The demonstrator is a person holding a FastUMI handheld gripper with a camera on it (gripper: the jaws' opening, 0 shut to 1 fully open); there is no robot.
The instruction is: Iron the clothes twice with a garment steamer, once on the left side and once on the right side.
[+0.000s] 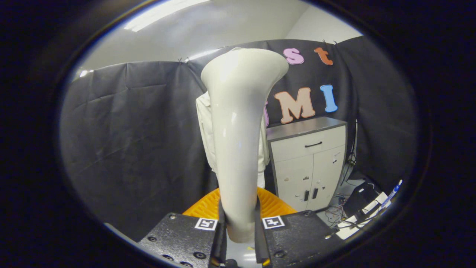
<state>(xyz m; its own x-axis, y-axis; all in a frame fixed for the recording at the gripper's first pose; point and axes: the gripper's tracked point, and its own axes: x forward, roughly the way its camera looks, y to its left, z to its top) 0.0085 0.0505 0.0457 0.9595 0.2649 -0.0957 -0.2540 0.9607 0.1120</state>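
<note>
While I hold the rig steady, the gripper view shows my tongs (238,232) at the bottom centre of the frame closed on the handle of the garment steamer (238,141), both fingers pressing its narrow lower end. The white steamer rises up the middle of the frame and flares into its head near the top centre. Directly behind it hangs the pale garment (203,126), mostly hidden, showing on either side of the steamer against the black cloth. An orange ribbed thing (202,208) sits just beyond the fingers at lower centre, and a grey-topped white cabinet (308,163) stands at right of centre. I judge the steamer is picked up and lined up, with no pass begun. Next I should bring the head to the garment's left side and stroke downward, keeping the grip firm.
</note>
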